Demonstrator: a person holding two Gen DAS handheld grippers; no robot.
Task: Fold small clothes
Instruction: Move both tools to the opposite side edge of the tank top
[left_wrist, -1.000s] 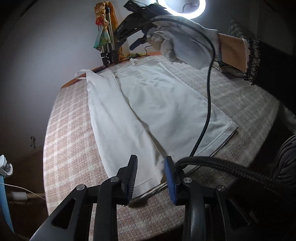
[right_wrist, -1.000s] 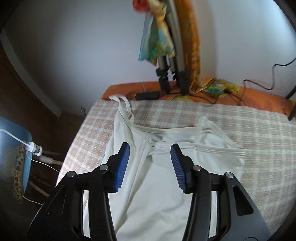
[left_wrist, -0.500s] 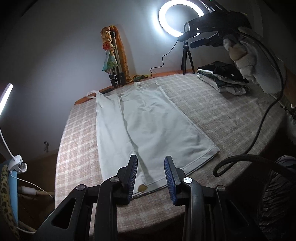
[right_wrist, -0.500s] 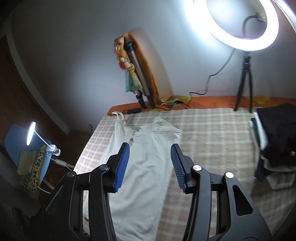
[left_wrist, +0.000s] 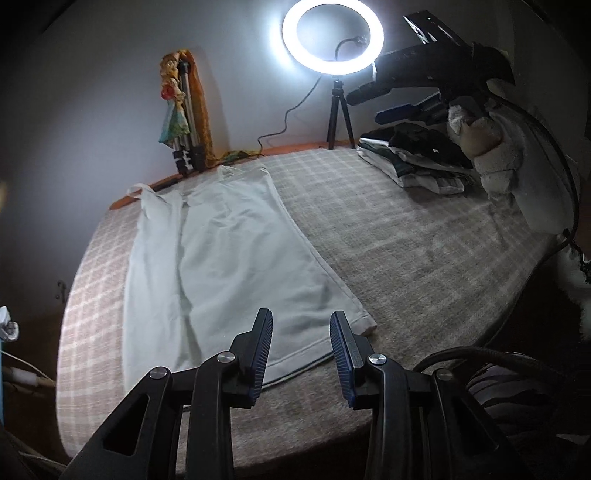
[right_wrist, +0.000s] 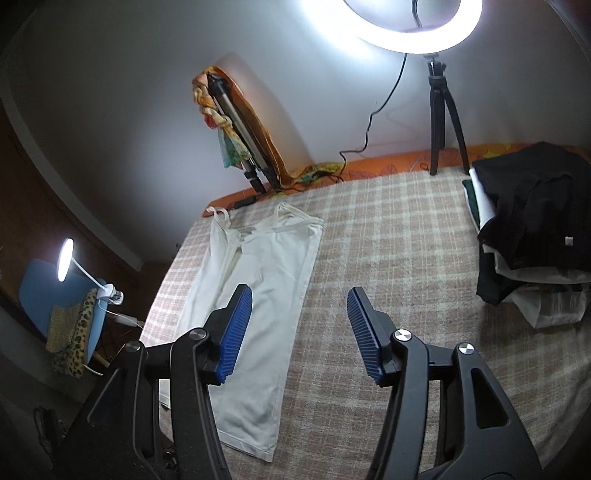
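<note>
A white strappy top (left_wrist: 229, 258) lies flat on the checked bed cover (left_wrist: 424, 251), one long side folded over the middle, straps toward the wall. It also shows in the right wrist view (right_wrist: 269, 280). My left gripper (left_wrist: 301, 354) is open and empty, just above the top's near hem. My right gripper (right_wrist: 301, 332) is open wide and empty, raised above the bed to the right of the top. It shows in the left wrist view (left_wrist: 402, 103) high at the right, held in a gloved hand.
A stack of folded clothes (right_wrist: 532, 229) sits at the bed's right side. A ring light on a small tripod (left_wrist: 334, 37) and a folded tripod with a colourful cloth (left_wrist: 184, 118) stand along the wall. A lamp and blue chair (right_wrist: 70, 291) stand left of the bed.
Both grippers have pulled back and up from the top. The right gripper has left the neckline, swung right and opened wider. The left gripper has shifted right along the hem and opened wider.
</note>
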